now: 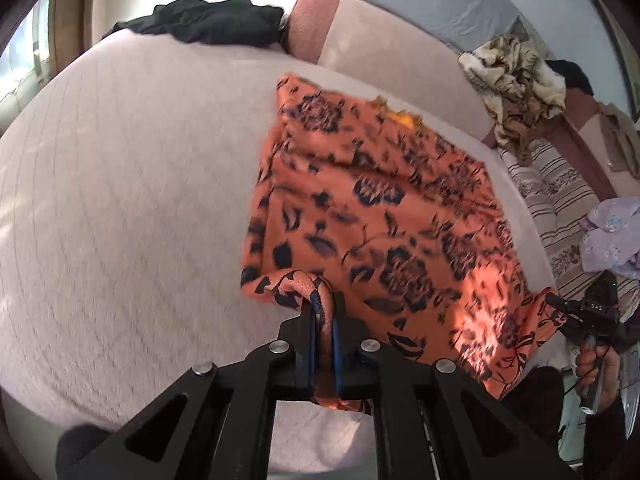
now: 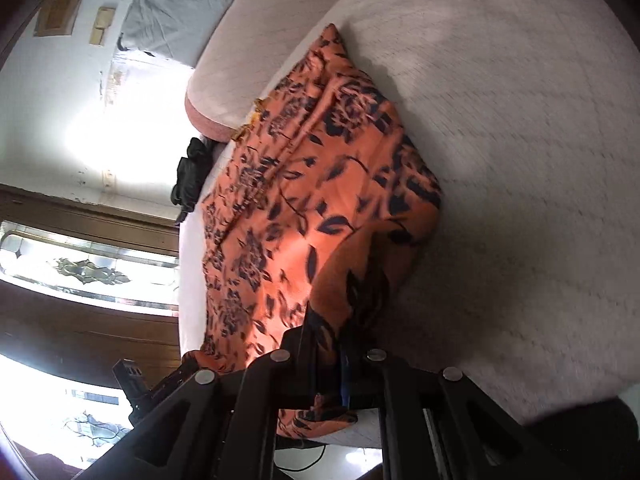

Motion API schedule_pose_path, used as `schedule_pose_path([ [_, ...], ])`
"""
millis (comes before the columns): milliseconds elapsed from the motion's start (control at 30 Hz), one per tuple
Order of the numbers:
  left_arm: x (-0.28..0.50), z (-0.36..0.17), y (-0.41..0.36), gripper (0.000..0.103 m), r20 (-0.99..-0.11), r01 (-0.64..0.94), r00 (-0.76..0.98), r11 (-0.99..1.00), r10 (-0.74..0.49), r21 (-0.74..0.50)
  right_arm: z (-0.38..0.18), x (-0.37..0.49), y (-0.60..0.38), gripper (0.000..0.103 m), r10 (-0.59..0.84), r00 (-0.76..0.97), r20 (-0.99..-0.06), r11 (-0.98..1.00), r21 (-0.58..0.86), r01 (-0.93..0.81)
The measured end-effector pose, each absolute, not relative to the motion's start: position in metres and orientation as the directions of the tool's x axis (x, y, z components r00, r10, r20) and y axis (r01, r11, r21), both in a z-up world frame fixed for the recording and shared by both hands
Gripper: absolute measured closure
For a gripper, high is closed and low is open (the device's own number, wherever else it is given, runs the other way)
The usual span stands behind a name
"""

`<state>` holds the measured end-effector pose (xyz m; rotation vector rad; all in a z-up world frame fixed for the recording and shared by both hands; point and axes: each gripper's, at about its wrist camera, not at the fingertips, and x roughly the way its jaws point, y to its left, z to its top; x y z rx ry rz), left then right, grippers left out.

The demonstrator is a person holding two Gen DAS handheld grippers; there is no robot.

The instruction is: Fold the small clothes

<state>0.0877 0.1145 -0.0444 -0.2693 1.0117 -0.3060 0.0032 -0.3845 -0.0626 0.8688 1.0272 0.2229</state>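
Left gripper point(image 1: 325, 312) clamped on near corner of orange cloth w/ dark floral print point(image 1: 372, 208), which lies on pale pink quilted bed cover point(image 1: 120, 200). Right gripper point(image 2: 338, 344) clamped on adjacent corner, fabric bunched betw. pads.

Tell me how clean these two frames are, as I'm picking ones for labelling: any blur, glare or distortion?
Left wrist view: strong fisheye bending, motion smear on the orange floral cloth and the pinkish quilted bed cover, bright daylight at the top. Right wrist view: blown-out glare from the windows at left, the cover smeared at right, the cloth softly blurred.
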Motion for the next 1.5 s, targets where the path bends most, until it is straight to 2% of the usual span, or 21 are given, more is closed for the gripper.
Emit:
schedule_pose_path([
  [167, 0.211, 0.014, 0.109, 0.095, -0.656, 0.159, 0.64, 0.903, -0.402, -0.398, 0.006, 0.114, -0.403, 0.095, 0.548, 0.687, -0.477, 0.601, 0.796, 0.074],
  [233, 0.267, 0.004, 0.106, 0.09, -0.672, 0.09, 0.659, 0.923, -0.337, -0.375, 0.02, 0.17, -0.413, 0.091, 0.494, 0.743, -0.452, 0.618, 0.783, 0.066],
  [267, 0.293, -0.012, 0.103, 0.082, -0.708, 0.054, 0.633, 0.93, -0.314, -0.364, 0.016, 0.198, -0.419, 0.089, 0.469, 0.75, -0.467, 0.622, 0.777, 0.095],
  [300, 0.317, -0.031, 0.099, 0.056, -0.756, 0.028, 0.592, 0.944, -0.281, -0.329, 0.006, 0.225, -0.422, 0.081, 0.466, 0.736, -0.491, 0.626, 0.771, 0.118],
  [333, 0.336, -0.052, 0.096, 0.026, -0.807, -0.008, 0.543, 0.96, -0.231, -0.28, -0.005, 0.245, -0.422, 0.052, 0.448, 0.724, -0.525, 0.654, 0.745, 0.135],
  [367, 0.348, -0.072, 0.097, 0.023, -0.845, -0.054, 0.506, 0.971, -0.176, -0.234, -0.015, 0.253, -0.423, 0.027, 0.385, 0.721, -0.576, 0.696, 0.694, 0.183],
  [400, 0.35, -0.086, 0.102, 0.023, -0.87, -0.083, 0.473, 0.975, -0.142, -0.204, -0.024, 0.251, -0.423, 0.027, 0.324, 0.725, -0.608, 0.717, 0.657, 0.232],
  [433, 0.348, -0.093, 0.107, 0.024, -0.877, -0.107, 0.461, 0.973, -0.136, -0.207, -0.033, 0.241, -0.424, 0.027, 0.321, 0.731, -0.602, 0.701, 0.671, 0.244],
  [500, 0.327, -0.087, 0.124, 0.023, -0.835, -0.13, 0.527, 0.955, -0.161, -0.267, -0.042, 0.211, -0.416, 0.027, 0.325, 0.73, -0.602, 0.694, 0.676, 0.249],
  [633, 0.262, -0.059, 0.154, 0.023, -0.737, -0.2, 0.664, 0.92, -0.126, -0.337, -0.055, 0.148, -0.388, 0.027, 0.352, 0.683, -0.64, 0.731, 0.644, 0.226],
  [800, 0.211, -0.083, 0.129, 0.023, -0.732, -0.192, 0.633, 0.865, -0.251, -0.463, -0.097, 0.13, -0.374, 0.027, 0.419, 0.648, -0.635, 0.616, 0.724, 0.311],
  [900, 0.22, -0.11, 0.095, 0.023, -0.779, -0.211, 0.582, 0.882, -0.233, -0.422, -0.103, 0.151, -0.373, 0.027, 0.375, 0.698, -0.609, 0.555, 0.751, 0.357],
  [1033, 0.239, -0.123, 0.077, 0.022, -0.792, -0.273, 0.606, 0.914, -0.08, -0.301, -0.111, 0.161, -0.378, 0.027, 0.294, 0.753, -0.588, 0.377, 0.796, 0.474],
  [1067, 0.247, -0.123, 0.077, 0.04, -0.796, -0.273, 0.6, 0.916, -0.077, -0.295, -0.112, 0.163, -0.38, 0.03, 0.27, 0.766, -0.584, 0.349, 0.8, 0.487],
  [1100, 0.254, -0.121, 0.078, 0.067, -0.803, -0.272, 0.592, 0.919, -0.073, -0.284, -0.111, 0.167, -0.38, 0.036, 0.246, 0.775, -0.582, 0.331, 0.802, 0.497],
  [1133, 0.262, -0.119, 0.08, 0.082, -0.812, -0.251, 0.572, 0.919, -0.112, -0.304, -0.113, 0.173, -0.382, 0.07, 0.238, 0.772, -0.589, 0.334, 0.796, 0.504],
  [1167, 0.266, -0.114, 0.083, 0.083, -0.819, -0.258, 0.56, 0.913, -0.126, -0.317, -0.115, 0.181, -0.384, 0.086, 0.248, 0.757, -0.604, 0.362, 0.783, 0.506],
  [1267, 0.256, -0.078, 0.086, 0.083, -0.777, -0.203, 0.615, 0.924, -0.137, -0.323, -0.104, 0.186, -0.383, 0.088, 0.262, 0.749, -0.609, 0.415, 0.772, 0.482],
  [1400, 0.216, -0.026, 0.082, 0.083, -0.713, -0.13, 0.686, 0.94, -0.145, -0.316, -0.039, 0.164, -0.368, 0.091, 0.257, 0.788, -0.559, 0.538, 0.761, 0.363],
  [1500, 0.165, -0.008, 0.088, 0.083, -0.69, -0.092, 0.701, 0.937, -0.18, -0.337, -0.004, 0.13, -0.355, 0.09, 0.271, 0.808, -0.523, 0.573, 0.762, 0.301],
])
